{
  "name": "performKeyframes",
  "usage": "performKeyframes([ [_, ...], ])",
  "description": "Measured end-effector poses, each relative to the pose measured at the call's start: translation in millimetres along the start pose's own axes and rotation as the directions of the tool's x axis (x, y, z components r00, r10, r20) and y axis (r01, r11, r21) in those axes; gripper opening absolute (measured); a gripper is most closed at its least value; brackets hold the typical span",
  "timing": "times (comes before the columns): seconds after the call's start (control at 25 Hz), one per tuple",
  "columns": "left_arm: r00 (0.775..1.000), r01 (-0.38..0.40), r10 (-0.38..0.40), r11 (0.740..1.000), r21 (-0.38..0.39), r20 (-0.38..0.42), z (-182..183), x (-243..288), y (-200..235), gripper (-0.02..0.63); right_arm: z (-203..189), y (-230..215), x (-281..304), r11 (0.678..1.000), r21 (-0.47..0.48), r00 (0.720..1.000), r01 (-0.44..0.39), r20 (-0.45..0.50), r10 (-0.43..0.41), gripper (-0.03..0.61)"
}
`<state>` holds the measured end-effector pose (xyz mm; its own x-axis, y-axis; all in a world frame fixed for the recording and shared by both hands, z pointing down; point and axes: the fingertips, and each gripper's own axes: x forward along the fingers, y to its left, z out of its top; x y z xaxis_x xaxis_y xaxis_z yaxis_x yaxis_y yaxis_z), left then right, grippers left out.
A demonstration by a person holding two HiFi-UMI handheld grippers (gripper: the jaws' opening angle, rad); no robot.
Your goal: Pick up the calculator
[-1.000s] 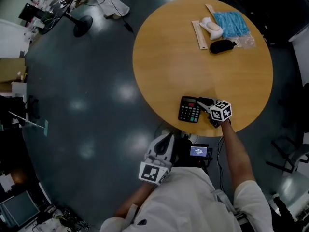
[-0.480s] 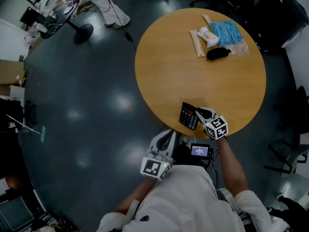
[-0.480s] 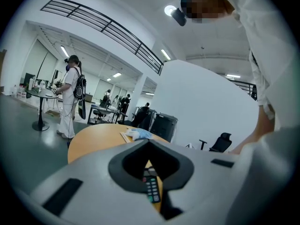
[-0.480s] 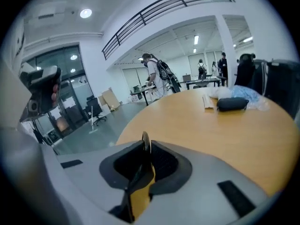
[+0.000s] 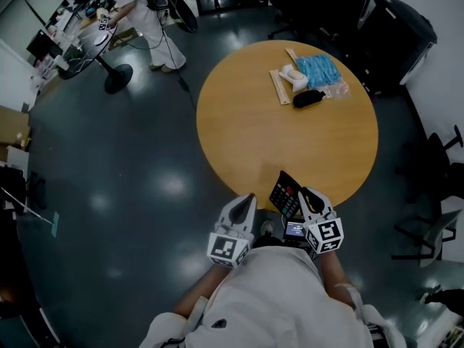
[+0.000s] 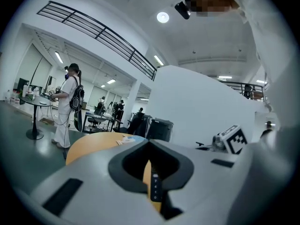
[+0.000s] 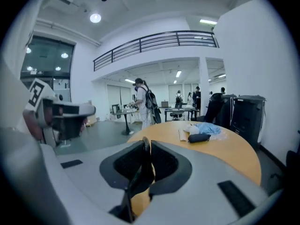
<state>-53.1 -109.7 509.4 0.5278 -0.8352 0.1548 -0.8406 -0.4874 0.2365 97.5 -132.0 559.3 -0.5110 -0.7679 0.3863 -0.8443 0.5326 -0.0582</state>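
Holding the calculator at the near rim

I see wide dark floor (image 5: pixel 130 194) open to my left, with a person (image 5: pixel 148 9) standing well off at the far corner and chairs (image 5: pixel 428 194) crowding the right side. The round table (image 5: pixel 246 129) is bare across its middle. Only a blue bag (image 5: pixel 317 71) and a black pouch (image 5: pixel 308 98) lie there, close together by the far rim, well apart from my work.

A second ago the calculator (image 5: pixel 286 193) lay flat just inside the near rim. Now it is tipped up on edge and overlaps that rim, drawn back toward me. The right gripper (image 5: pixel 304 194) has come back with it.

From its own view, the right gripper (image 7: pixel 146 146) has its jaws pinched onto the calculator (image 7: pixel 139 172), which stands edge-on between them, with tabletop showing beyond it.

The left gripper (image 5: pixel 246 199) hangs just beside it, off the table's near edge. Its jaws (image 6: pixel 151 158) stand only a narrow slit apart with nothing between them. Through the slit I catch a strip of calculator (image 6: pixel 156 187) keys.
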Motion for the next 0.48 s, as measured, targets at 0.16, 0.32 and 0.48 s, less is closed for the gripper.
performKeyframes([
  [0.16,0.999,0.031,-0.032,0.999,0.015,0.026,8,1,-9,0.007,32,19,-26,1.0,-0.001,0.996,-0.006,0.088,0.006,0.057],
  [0.32,0.998,0.045,-0.046,0.999,0.024,0.035,11,3,-11,0.006,41,26,-32,1.0,-0.024,0.995,-0.014,0.103,0.016,0.057],
  [0.48,0.998,0.06,-0.061,0.998,0.027,0.034,11,3,-16,0.008,39,27,-34,1.0,-0.021,0.995,-0.008,0.1,0.01,0.057],
])
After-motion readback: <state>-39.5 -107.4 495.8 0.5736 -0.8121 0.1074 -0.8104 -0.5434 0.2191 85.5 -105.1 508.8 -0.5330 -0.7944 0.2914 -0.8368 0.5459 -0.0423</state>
